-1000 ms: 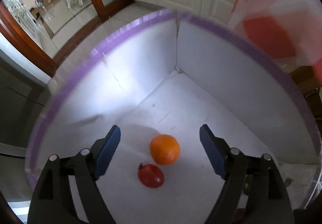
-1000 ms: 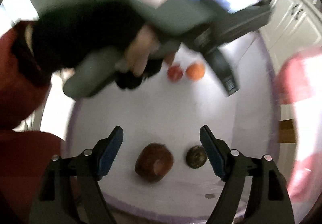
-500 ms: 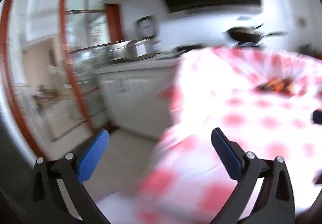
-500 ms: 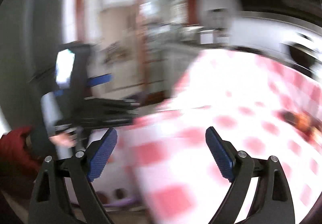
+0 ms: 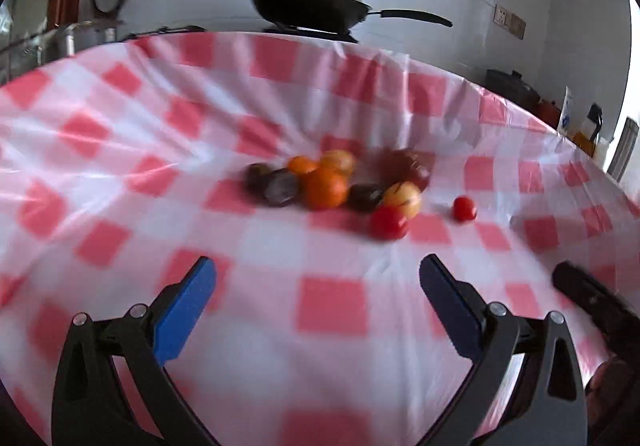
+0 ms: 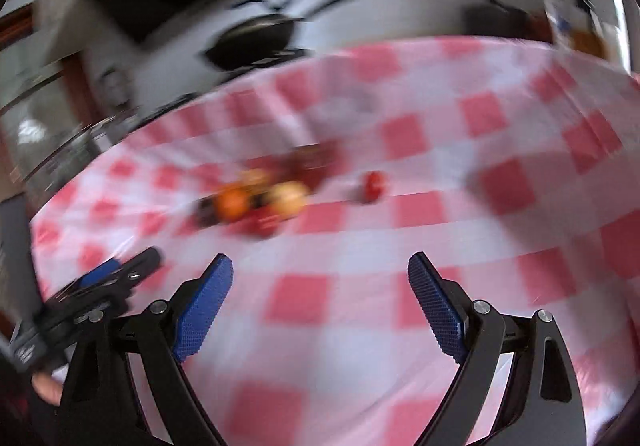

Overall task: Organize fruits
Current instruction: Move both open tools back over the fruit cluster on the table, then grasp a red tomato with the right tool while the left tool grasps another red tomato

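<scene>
A pile of fruit lies on the red-and-white checked tablecloth (image 5: pixel 332 326): an orange (image 5: pixel 325 187), dark plums (image 5: pixel 282 187), a yellow-red apple (image 5: pixel 404 199) and a red tomato (image 5: pixel 388 222). A small red tomato (image 5: pixel 464 208) lies apart to the right. My left gripper (image 5: pixel 316 290) is open and empty, short of the pile. My right gripper (image 6: pixel 320 286) is open and empty, also short of the blurred pile (image 6: pixel 256 201) and the lone tomato (image 6: pixel 373 185). The left gripper shows at the right wrist view's left edge (image 6: pixel 108 278).
A black pan (image 5: pixel 312 3) sits on the stove behind the table. Counter clutter (image 5: pixel 580 121) stands at the far right. The right gripper's body (image 5: pixel 592 302) enters the left wrist view at lower right.
Both grippers swung up from the white purple-rimmed bin holding fruit to face the table's fruit pile. Both stayed open and empty.
</scene>
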Tool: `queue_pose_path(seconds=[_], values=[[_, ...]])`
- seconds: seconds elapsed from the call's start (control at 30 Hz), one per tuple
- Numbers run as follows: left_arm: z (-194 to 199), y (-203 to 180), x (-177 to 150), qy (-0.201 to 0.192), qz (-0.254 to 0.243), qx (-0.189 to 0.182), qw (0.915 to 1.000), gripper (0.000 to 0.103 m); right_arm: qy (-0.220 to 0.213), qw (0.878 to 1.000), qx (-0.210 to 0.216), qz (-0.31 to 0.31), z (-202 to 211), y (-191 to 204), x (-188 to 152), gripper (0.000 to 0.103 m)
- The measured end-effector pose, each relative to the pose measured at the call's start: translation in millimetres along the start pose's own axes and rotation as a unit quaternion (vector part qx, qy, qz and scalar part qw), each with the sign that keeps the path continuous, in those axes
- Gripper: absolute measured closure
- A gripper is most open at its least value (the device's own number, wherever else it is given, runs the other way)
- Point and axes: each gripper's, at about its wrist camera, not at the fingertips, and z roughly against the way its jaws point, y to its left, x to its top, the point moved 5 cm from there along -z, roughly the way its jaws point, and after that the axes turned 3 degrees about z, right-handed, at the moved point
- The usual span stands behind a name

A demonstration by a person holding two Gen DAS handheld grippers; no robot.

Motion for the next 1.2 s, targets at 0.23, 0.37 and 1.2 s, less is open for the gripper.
queue_pose_path(seconds=[0.23, 0.37, 1.2], values=[[-30, 21, 7, 0.007, 0.124, -0.061, 0.9903, 0.002, 0.051, 0.998, -0.027, -0.018, -80, -50, 25, 0.016], [-21, 35, 9, -0.003, 0.138, -0.072, 0.9878, 0.002, 0.083, 0.995, -0.041, 0.022, -118, -36, 40, 0.022], [-36, -28, 1, 0.040, 0.001, -0.084, 0.9957, 0.007, 0.047, 0.989, 0.010, -0.140, -127, -53, 33, 0.069]])
